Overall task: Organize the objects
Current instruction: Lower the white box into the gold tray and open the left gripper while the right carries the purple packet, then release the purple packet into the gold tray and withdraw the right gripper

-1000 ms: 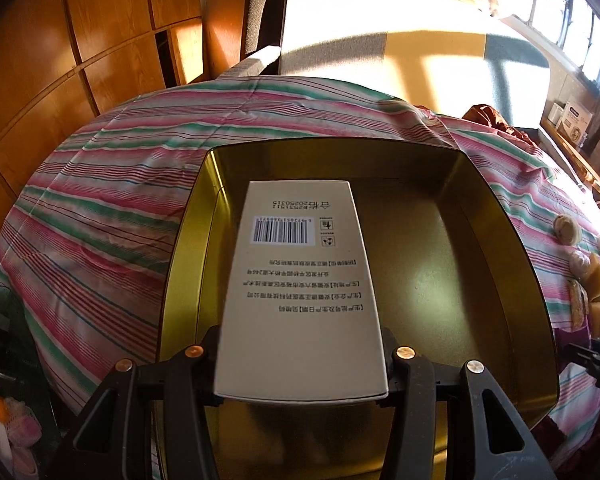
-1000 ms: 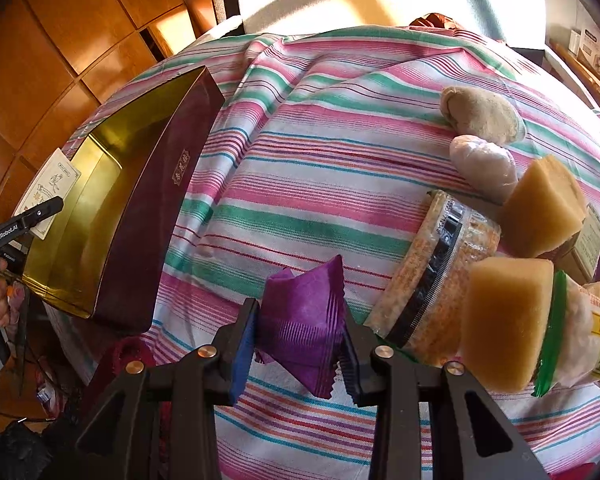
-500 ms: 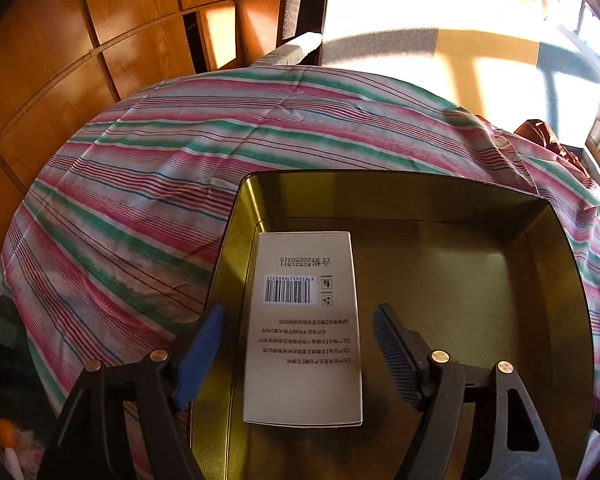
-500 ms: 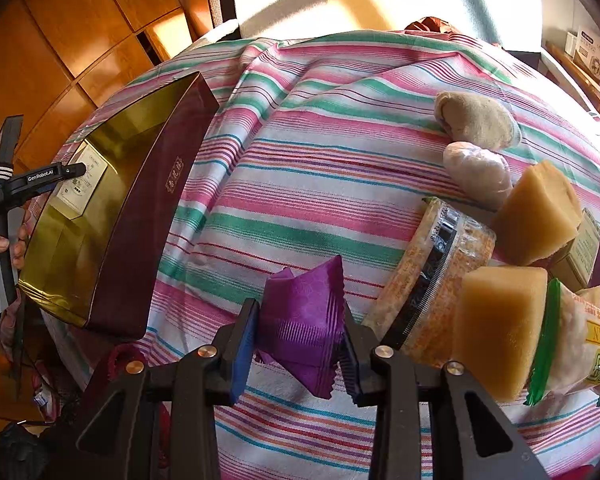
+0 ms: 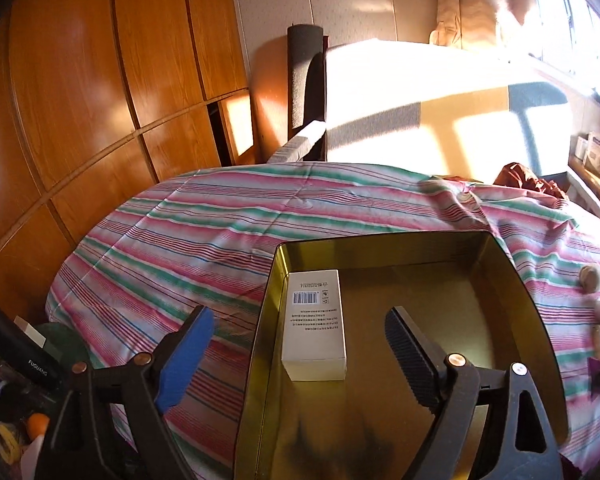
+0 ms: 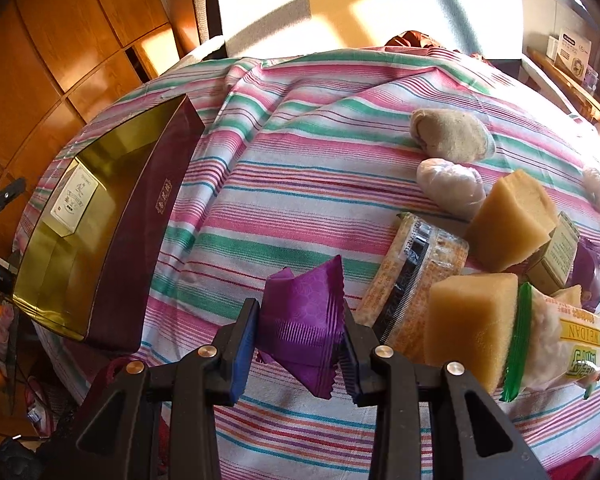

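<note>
Released a second ago, the flat white barcoded carton (image 5: 315,323) now lies in the gold-lined tin box (image 5: 512,276); the left gripper (image 5: 300,364) has drawn back, fingers wide apart. Right wrist view: the right gripper (image 6: 298,346) stays clamped on a purple foil sachet (image 6: 304,320) above the striped sheet (image 6: 300,168).

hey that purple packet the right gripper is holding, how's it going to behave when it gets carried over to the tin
The purple packet is probably light and floppy: its crinkled foil bulges between the right gripper pads and a corner droops below. The glossy wrapper might slip if the grip loosens. Dropped in the gold tin, it should likely lie flat rather than roll.
</note>
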Available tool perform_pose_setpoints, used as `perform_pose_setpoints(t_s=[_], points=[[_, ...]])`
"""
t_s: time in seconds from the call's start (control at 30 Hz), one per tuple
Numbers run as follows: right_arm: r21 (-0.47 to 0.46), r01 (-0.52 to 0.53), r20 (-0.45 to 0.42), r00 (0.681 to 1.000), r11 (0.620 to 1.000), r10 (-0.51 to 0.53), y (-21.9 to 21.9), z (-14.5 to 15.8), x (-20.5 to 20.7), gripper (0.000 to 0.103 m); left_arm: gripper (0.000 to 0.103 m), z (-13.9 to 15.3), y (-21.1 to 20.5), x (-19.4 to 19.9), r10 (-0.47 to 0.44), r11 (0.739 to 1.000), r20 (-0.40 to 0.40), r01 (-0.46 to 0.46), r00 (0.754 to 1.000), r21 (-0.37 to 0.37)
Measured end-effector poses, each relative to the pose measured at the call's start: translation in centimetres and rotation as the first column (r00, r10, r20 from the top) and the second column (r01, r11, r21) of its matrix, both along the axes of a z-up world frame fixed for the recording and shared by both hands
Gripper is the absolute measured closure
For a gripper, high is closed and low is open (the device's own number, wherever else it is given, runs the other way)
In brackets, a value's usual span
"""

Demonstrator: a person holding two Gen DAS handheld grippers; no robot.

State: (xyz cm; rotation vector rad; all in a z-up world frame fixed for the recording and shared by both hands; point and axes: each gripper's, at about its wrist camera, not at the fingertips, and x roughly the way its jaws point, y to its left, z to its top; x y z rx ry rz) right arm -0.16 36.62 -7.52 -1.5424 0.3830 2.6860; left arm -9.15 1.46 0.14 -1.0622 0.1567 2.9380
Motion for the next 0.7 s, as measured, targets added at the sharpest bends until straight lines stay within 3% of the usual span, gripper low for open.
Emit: perform_pose_setpoints(t_s=[0.17,0.33,0.53,0.7], points=[[-0.066,-0.022,-0.082,0.996,0.998,0.016,-3.3,2.3,-1.0,0.066,0.013,1.0,-1.0,2.3,-0.022,0.996,0.014,0.021,1.0,0.09],[-0.12,-0.106,-0.126,0.988,0.987,0.09,-8.7,3.9,-3.7,0.066,0.012,1.2,-1.7,4.2,-0.028,0.993,0.025,0.025,0.999,0.115],[-0.175,-0.143,-0.105,0.986,0.974,0.126,-13.9,3.4,-7.5,0.066,0.01,0.9,-3.1,5.1,-0.007,0.99,0.032,0.002,0.999,0.14],[-0.162,-0.155,-0.072,0.987,0.975,0.145,-17.1,2.4,-9.9,0.066,0.01,-0.1,-4.5,5.1,0.004,0.987,0.066,-0.014,0.998,0.163]])
